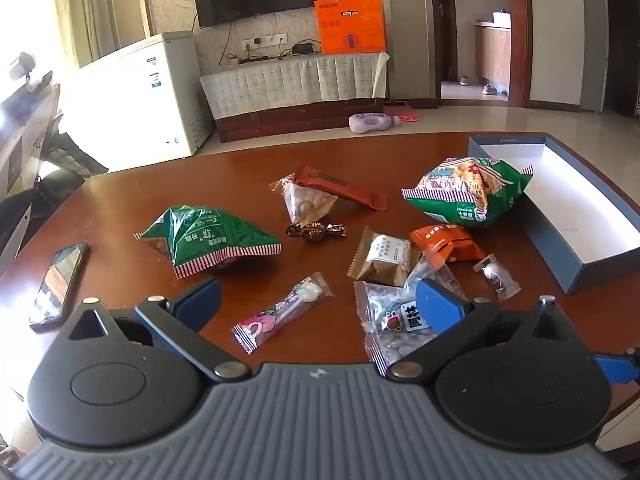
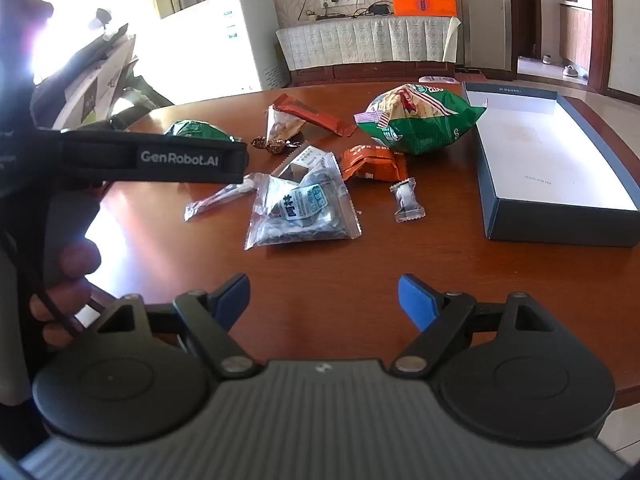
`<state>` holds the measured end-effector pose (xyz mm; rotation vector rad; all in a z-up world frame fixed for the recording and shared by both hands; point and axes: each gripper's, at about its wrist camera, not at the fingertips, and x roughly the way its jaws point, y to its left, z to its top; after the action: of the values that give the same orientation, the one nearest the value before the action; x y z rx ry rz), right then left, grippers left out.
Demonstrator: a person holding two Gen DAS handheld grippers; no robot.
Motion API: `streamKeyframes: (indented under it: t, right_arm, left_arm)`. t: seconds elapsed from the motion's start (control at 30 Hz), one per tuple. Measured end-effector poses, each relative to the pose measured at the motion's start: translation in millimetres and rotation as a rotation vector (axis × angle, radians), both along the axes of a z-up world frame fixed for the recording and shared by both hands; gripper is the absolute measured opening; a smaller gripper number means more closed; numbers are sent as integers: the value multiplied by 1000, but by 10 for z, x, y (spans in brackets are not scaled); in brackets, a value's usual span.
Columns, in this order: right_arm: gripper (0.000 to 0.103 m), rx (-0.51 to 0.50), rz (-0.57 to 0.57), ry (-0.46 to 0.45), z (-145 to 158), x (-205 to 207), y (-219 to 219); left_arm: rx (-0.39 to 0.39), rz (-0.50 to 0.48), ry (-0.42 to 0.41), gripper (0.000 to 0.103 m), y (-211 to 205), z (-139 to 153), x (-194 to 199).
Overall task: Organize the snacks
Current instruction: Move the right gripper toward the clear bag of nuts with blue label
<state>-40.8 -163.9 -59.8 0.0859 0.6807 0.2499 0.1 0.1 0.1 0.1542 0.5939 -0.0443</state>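
Note:
Snacks lie scattered on a brown wooden table (image 1: 120,208). In the left wrist view I see a green bag (image 1: 208,240), a large green puffed bag (image 1: 466,190), a brown bar (image 1: 344,188), a pink lollipop (image 1: 280,314), an orange packet (image 1: 446,242) and a clear seed packet (image 1: 390,324). An open blue box (image 1: 576,208) with a white inside stands at the right. My left gripper (image 1: 320,304) hovers open over the lollipop, nothing between its fingers. In the right wrist view my right gripper (image 2: 324,296) stands open above bare table, nearer than the seed packet (image 2: 304,212) and the blue box (image 2: 556,168).
A phone (image 1: 60,280) lies near the table's left edge. The left gripper's body and a hand (image 2: 68,276) fill the left side of the right wrist view. A small white candy (image 2: 406,200) lies between the packets and the box. Beyond the table stand a freezer and a TV bench.

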Motion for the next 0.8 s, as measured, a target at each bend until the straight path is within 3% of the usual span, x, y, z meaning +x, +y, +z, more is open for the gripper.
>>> streamKeyframes:
  t: [0.4, 0.6, 0.8]
  right_arm:
    - [83, 11, -3, -4, 18, 2, 10]
    - [83, 2, 2, -2, 4, 8, 23]
    - [83, 3, 5, -2, -6, 17, 48]
  left_arm:
    - [3, 16, 32, 103, 14, -54, 47]
    - [-43, 19, 84, 103, 137, -137, 155]
    - [-116, 48, 51, 103, 228, -101, 158]
